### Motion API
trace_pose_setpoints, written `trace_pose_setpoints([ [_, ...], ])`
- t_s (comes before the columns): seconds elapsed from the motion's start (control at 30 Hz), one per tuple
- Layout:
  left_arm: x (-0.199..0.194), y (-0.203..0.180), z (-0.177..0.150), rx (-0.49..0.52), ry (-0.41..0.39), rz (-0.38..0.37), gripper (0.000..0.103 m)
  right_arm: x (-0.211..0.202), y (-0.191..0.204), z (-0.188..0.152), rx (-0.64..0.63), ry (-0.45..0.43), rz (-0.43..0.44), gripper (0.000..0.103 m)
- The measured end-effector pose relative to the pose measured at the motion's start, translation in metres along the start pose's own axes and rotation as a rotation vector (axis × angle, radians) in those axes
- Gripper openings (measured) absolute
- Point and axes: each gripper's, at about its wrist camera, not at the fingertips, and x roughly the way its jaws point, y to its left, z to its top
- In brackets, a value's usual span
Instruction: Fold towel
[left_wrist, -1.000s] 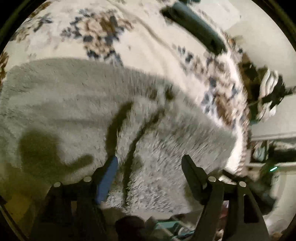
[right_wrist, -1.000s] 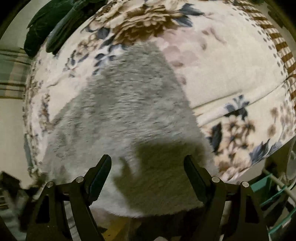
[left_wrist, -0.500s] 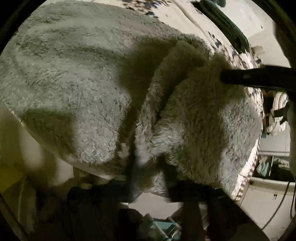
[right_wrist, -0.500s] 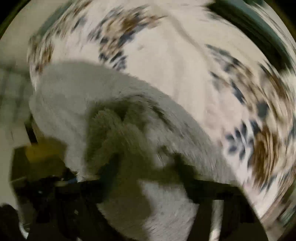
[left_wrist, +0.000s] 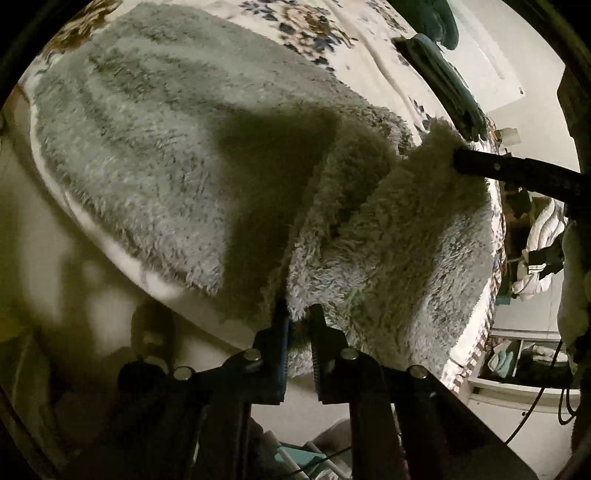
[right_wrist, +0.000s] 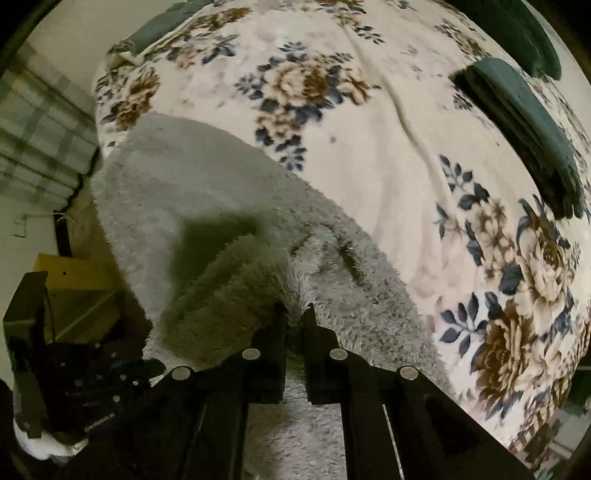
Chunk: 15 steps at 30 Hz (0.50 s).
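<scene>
- Left gripper (left_wrist: 298, 314) enters from the bottom of the left wrist view and points steeply down at the near edge of the towel (left_wrist: 155, 147).
- Its jaws are nearly together and pinch a raised fold of towel edge; pile bulges out above the tips.
- Right gripper (right_wrist: 294, 314) comes up from the bottom centre of the right wrist view, pointing about straight down.
- Its jaws are also nearly together and clamp a tuft of towel at the tips. In the left wrist view the same gripper shows as a dark bar at right, its end buried in a lifted corner.
- Both sets of jaws have just been closing, with towel between them.
- Towel: grey, shaggy, spread on a floral bedspread (right_wrist: 369, 155), at the bed's near edge. Most of it lies flat; the part between the two grips is pulled up into ridges and casts a dark shadow on the flat part.
- Dark green cloth (right_wrist: 524, 125), folded, lies at upper right on the bedspread, well apart from the towel.
- Yellow box (right_wrist: 74, 273) at lower left of the right wrist view, beside the bed.
</scene>
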Motion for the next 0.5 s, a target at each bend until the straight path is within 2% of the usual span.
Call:
trace_pose_setpoints([
  [0.13, 0.006, 0.008, 0.003, -0.021, 0.012, -0.007, 0.01, 0.006, 0.009, 0.01, -0.044, -0.007, 0.024, 0.008],
  [0.23, 0.02, 0.021, 0.008, -0.066, 0.077, -0.031, 0.013, 0.017, 0.022, 0.024, -0.097, -0.002, 0.034, 0.007],
  [0.3, 0.023, 0.031, 0.01, -0.109, 0.1, -0.056, 0.018, 0.033, 0.031, 0.035, -0.129, 0.021, 0.029, 0.007],
  [0.33, 0.021, 0.035, 0.01, -0.121, 0.103, -0.059, 0.024, 0.042, 0.034, 0.04, -0.14, 0.031, 0.024, 0.006],
  [0.4, 0.014, 0.041, 0.012, -0.142, 0.1, -0.067, 0.026, 0.059, 0.037, 0.048, -0.139, 0.056, 0.003, 0.007],
  [0.5, 0.003, 0.045, 0.016, -0.163, 0.093, -0.085, 0.04, 0.072, 0.027, 0.052, -0.041, 0.099, 0.043, 0.007],
])
